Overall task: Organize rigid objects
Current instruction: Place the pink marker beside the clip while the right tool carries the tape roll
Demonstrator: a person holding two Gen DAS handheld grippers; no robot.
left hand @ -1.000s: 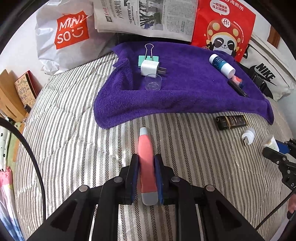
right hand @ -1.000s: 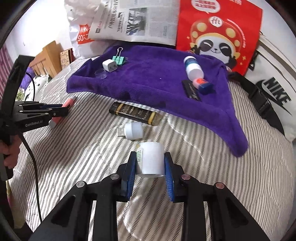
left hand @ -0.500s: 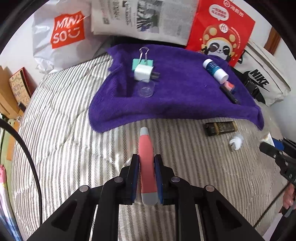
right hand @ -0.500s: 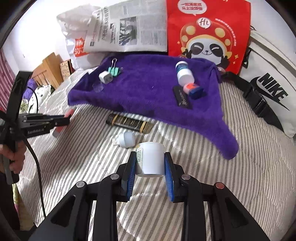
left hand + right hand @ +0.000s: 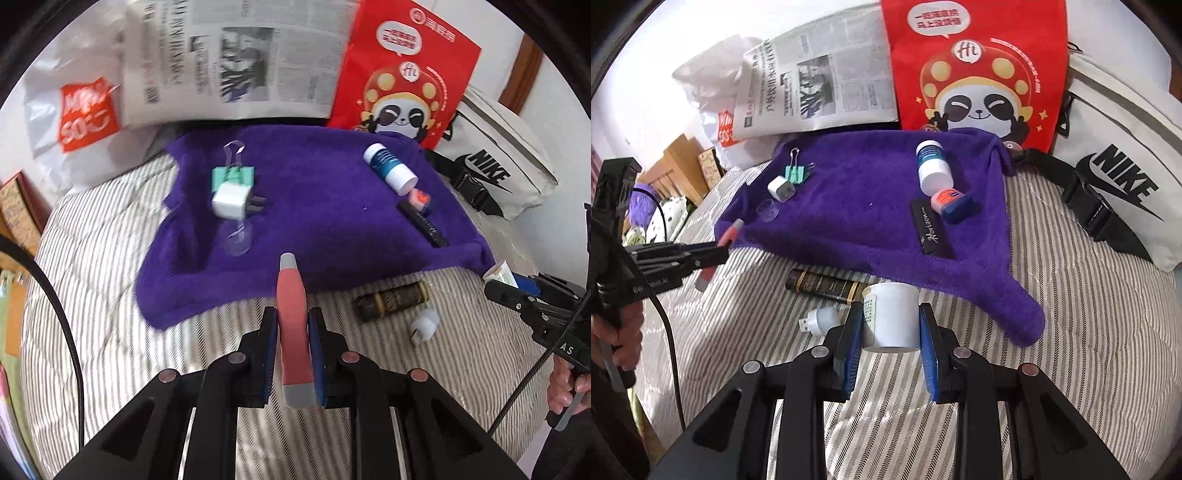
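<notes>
My left gripper [image 5: 291,354] is shut on a pink tube with grey ends [image 5: 291,314], held above the striped bed with its tip over the near edge of the purple towel [image 5: 314,206]. My right gripper [image 5: 890,332] is shut on a white jar [image 5: 892,317], held above the bed just short of the towel [image 5: 868,206]. On the towel lie a white charger [image 5: 231,201], a green binder clip [image 5: 232,175], a clear cap [image 5: 238,240], a blue-and-white bottle [image 5: 389,168], a black stick [image 5: 421,223] and a small red-and-blue tin [image 5: 955,203].
A dark brown tube [image 5: 391,299] and a small white USB plug [image 5: 424,325] lie on the striped bed in front of the towel. Behind the towel stand a newspaper [image 5: 240,55], a red panda bag [image 5: 402,74], a Miniso bag [image 5: 81,114] and a Nike bag [image 5: 495,166].
Both grippers have moved forward toward the purple towel with their loads still held. The pink tube's tip now reaches over the towel's near edge.
</notes>
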